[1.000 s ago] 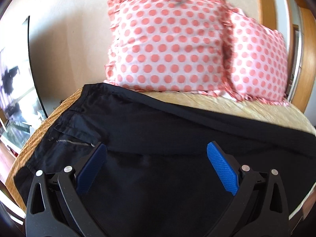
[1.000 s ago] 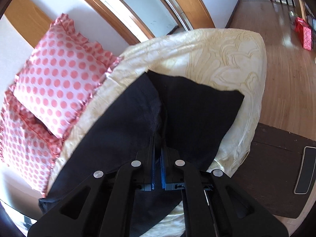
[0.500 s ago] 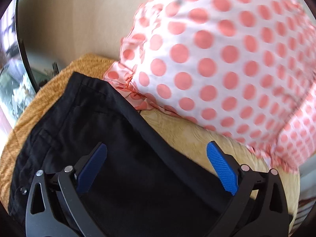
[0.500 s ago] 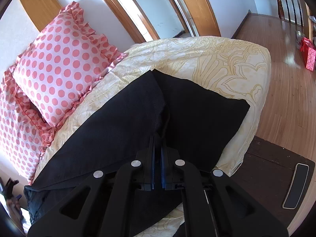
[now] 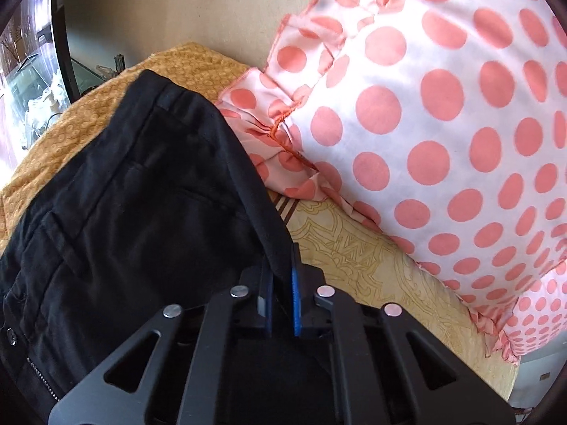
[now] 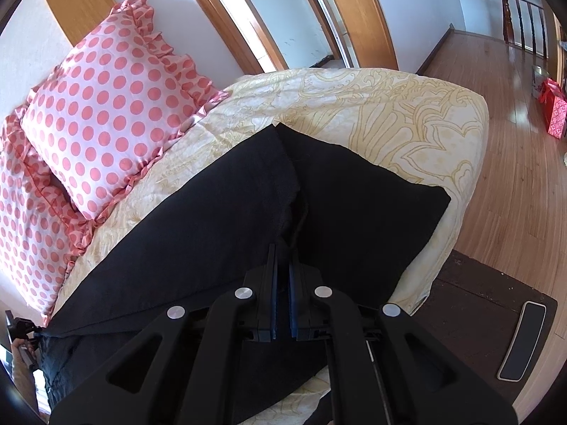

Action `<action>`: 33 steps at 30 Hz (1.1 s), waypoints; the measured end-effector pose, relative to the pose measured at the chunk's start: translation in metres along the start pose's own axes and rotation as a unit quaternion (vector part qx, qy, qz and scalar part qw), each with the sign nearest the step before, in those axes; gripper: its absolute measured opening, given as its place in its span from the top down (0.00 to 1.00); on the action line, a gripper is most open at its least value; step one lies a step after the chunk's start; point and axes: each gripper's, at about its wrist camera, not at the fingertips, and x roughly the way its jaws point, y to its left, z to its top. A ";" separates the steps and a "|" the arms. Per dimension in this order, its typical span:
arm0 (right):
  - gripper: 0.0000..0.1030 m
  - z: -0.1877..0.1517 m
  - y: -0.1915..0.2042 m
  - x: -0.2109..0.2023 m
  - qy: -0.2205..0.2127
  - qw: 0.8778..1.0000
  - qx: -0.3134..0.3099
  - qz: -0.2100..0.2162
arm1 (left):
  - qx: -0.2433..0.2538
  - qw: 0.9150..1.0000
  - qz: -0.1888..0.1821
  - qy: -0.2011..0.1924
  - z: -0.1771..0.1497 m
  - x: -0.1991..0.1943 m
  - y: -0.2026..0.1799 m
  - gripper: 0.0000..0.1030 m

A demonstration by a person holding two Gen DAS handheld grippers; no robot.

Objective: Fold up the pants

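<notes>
With the pants (image 6: 212, 233) spread flat on the bed (image 6: 407, 113) ahead, unfolded, the left gripper (image 5: 280, 276) pinches their waist edge and the right gripper (image 6: 281, 265) their leg fabric.

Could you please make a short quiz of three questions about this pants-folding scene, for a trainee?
1. True or false: the left tongs are closed on the edge of the black pants.
2. Multiple choice: what lies right beside the waistband end of the pants? A) a blue towel B) a polka-dot pillow C) a laptop
3. Fill in: the right tongs pinch the pants where the fabric bunches between the two ___.

Key
1. True; the blue pads clamp the upper edge.
2. B; its ruffle sits next to the waistband on the yellow bedspread.
3. Legs, which spread over the bedspread toward the end of the bed.
</notes>
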 end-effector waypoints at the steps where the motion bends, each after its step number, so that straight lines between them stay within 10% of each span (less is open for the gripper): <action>1: 0.95 0.001 -0.001 0.000 0.000 1.000 0.003 0.002 | -0.001 1.000 -0.004 -0.008 -0.001 -0.010 0.003 0.95; 16: 0.95 0.056 0.003 -0.036 -0.078 0.996 0.011 0.032 | 0.068 0.982 -0.077 -0.162 -0.125 -0.216 0.089 0.95; 29: 0.95 0.034 -0.034 -0.024 -0.036 0.999 0.038 -0.008 | 0.036 0.982 -0.008 -0.185 -0.291 -0.216 0.168 0.95; 33: 0.94 0.028 -0.033 -0.022 -0.014 0.999 0.036 0.011 | 0.002 0.984 -0.029 -0.177 -0.289 -0.213 0.181 0.73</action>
